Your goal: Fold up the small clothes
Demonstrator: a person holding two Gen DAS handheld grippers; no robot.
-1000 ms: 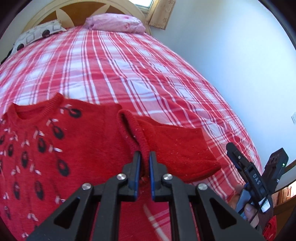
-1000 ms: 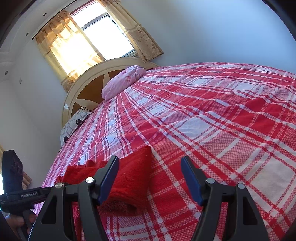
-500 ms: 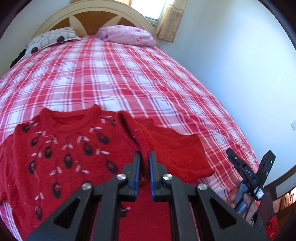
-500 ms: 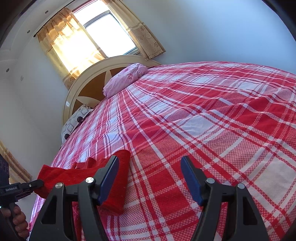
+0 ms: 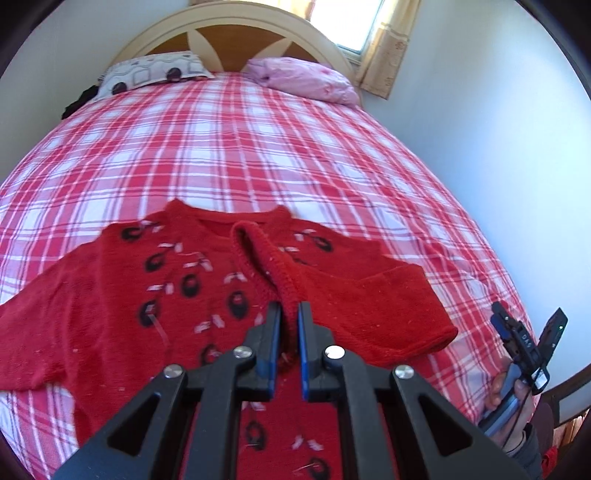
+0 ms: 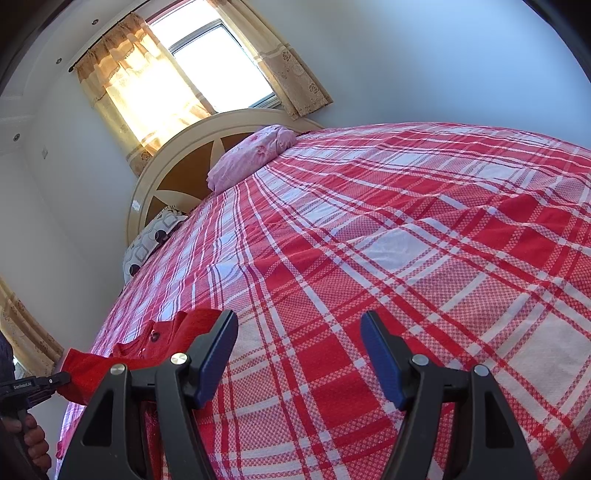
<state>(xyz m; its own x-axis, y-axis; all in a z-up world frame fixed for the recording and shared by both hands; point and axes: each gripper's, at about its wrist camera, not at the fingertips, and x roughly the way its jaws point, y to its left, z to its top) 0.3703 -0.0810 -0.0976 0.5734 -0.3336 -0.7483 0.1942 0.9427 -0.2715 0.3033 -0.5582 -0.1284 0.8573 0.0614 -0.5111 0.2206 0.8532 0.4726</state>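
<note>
A small red knitted sweater [image 5: 110, 295] with black and white motifs lies front up on the plaid bed. My left gripper [image 5: 287, 332] is shut on the ribbed cuff of its right sleeve [image 5: 369, 306], which is lifted and drawn over the sweater's chest. My right gripper [image 6: 299, 350] is open and empty, low over bare bedspread to the right of the sweater [image 6: 122, 358]. It also shows at the right edge of the left wrist view [image 5: 524, 343]. In the right wrist view the left gripper [image 6: 33, 384] holds the sleeve at the far left.
The red and white plaid bedspread [image 5: 258, 147] covers the whole bed. A pink pillow [image 5: 306, 81] and a patterned pillow [image 5: 155, 72] lie against the headboard [image 5: 236, 33]. A wall runs along the bed's right side. A curtained window [image 6: 177, 74] is behind the headboard.
My left gripper has carried the sleeve leftward over the sweater's body, and more of the sweater has come into view. My right gripper has stayed open, with the sleeve pulled away from it.
</note>
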